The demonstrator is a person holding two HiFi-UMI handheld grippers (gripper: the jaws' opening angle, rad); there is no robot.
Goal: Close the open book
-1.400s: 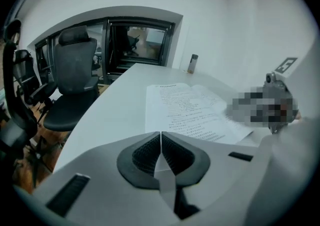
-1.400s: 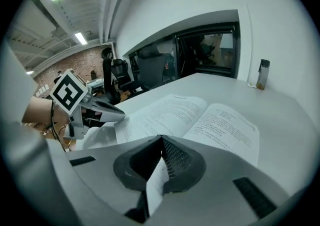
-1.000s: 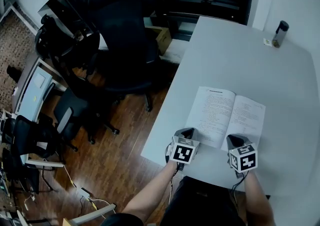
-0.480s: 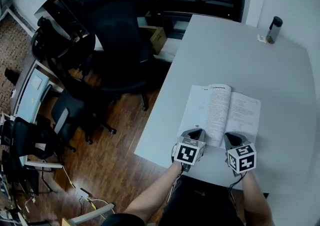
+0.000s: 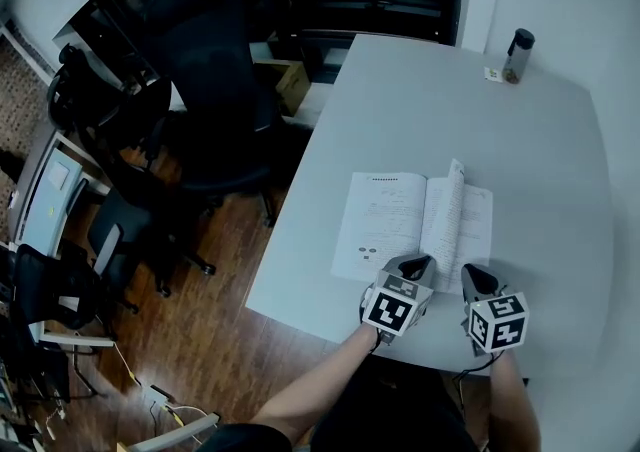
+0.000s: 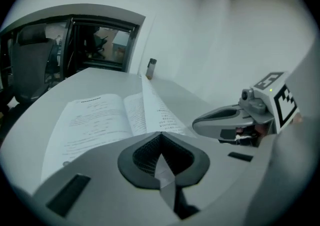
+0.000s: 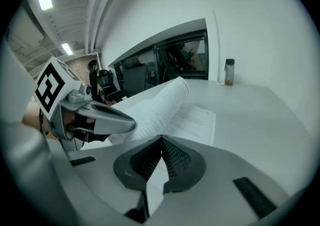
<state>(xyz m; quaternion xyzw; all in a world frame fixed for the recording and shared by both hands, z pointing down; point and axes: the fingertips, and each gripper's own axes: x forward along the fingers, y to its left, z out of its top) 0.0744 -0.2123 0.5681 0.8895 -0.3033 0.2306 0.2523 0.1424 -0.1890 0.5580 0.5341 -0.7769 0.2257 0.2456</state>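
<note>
The open book [image 5: 385, 225] lies on the grey table [image 5: 420, 110], and a sheaf of its pages [image 5: 447, 215] stands almost upright over the spine, leaning right. My left gripper [image 5: 420, 262] is shut, its tip at the lower edge of that raised sheaf; in the left gripper view the sheaf [image 6: 152, 105] runs straight down to the closed jaws [image 6: 160, 134]. My right gripper [image 5: 472, 272] is shut and holds nothing, hovering by the right page's near edge. In the right gripper view the curling pages [image 7: 160, 102] rise just ahead of its jaws [image 7: 161, 137].
A dark bottle [image 5: 518, 55] stands at the table's far right corner beside a small tag. The table's near edge [image 5: 300, 325] lies just below the grippers. Office chairs [image 5: 215, 90] and a wooden floor lie to the left.
The book lay flat a second ago. My left gripper swept right, taking pages from the left side up to near vertical. The right gripper drifted slightly right and up.
</note>
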